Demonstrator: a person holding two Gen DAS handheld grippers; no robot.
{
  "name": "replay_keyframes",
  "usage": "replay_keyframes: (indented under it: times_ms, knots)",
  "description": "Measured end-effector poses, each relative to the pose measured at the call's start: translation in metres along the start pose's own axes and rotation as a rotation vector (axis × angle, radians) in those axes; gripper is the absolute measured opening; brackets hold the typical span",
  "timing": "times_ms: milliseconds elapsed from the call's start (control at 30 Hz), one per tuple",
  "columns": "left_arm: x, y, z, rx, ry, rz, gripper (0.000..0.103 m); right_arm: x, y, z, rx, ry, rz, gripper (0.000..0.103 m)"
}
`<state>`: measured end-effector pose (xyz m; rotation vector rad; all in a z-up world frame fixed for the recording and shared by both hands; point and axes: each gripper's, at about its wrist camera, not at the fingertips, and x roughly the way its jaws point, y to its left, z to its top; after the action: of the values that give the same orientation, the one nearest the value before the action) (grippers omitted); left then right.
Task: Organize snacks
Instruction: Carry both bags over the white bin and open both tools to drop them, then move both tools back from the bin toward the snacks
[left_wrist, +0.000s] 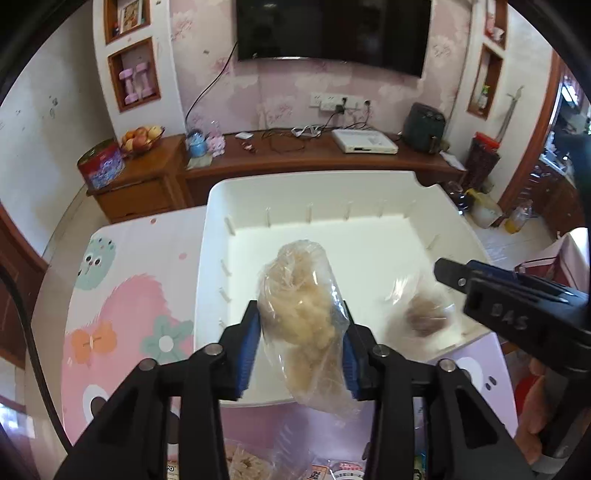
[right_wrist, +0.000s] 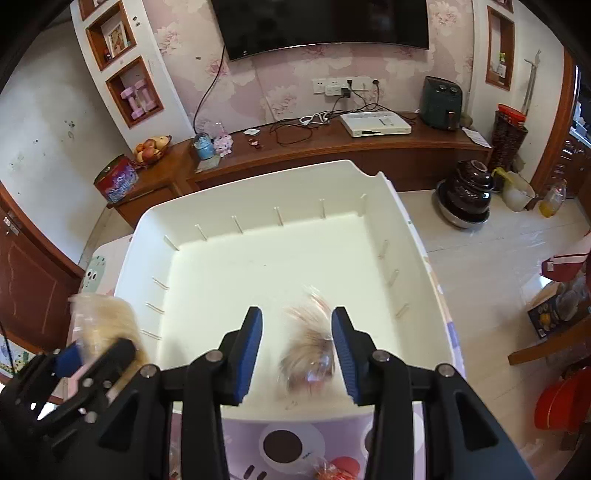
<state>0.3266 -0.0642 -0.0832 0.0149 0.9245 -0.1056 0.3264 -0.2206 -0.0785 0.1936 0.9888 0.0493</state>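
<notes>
**Two snack bags at the white bin**

Left wrist view: one white bin (left_wrist: 218, 236) sits on a cartoon-printed tabletop (left_wrist: 122, 295), reaching its far edge. Two clear snack bags show. The pale snack bag (left_wrist: 299, 314) hangs between the left gripper (left_wrist: 299, 354) pads above the bin's near wall; the jaws stand slightly apart, the bag bulging against both pads, though a firm pinch cannot be told. The brown snack bag (left_wrist: 424, 314) sits near the bin's right wall, under the right gripper (left_wrist: 454, 273).

Right wrist view: the right gripper's jaws are spread, the blurred brown bag loose between them. The bin floor beyond lies open to its ribbed walls.
</notes>
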Motion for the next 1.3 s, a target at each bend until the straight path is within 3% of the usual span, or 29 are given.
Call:
replay_keyframes:
  times_ms: [33,67,100,267,633,1300]
  knots:
    - [0.002,0.001,-0.001,-0.007,0.003,0.007,0.067,0.002,0.001,0.0,0.0,0.008,0.009,0.041]
    - [0.0,0.003,-0.001,-0.011,-0.001,0.011,0.086,0.002,0.001,0.0,0.001,0.013,0.016,0.042]
    - [-0.003,0.005,-0.002,-0.016,-0.019,0.02,0.09,0.002,0.002,-0.001,0.004,0.018,0.025,0.042]
    - [-0.014,0.005,-0.005,0.003,-0.064,0.033,0.092,-0.004,0.006,-0.009,-0.005,0.021,0.048,0.046]
    - [-0.042,0.012,-0.014,-0.031,-0.057,0.012,0.092,-0.034,0.009,-0.023,-0.009,0.003,0.056,0.047]
    - [-0.17,0.008,-0.044,-0.023,-0.173,-0.036,0.093,-0.156,0.007,-0.069,-0.025,-0.171,0.007,0.052]
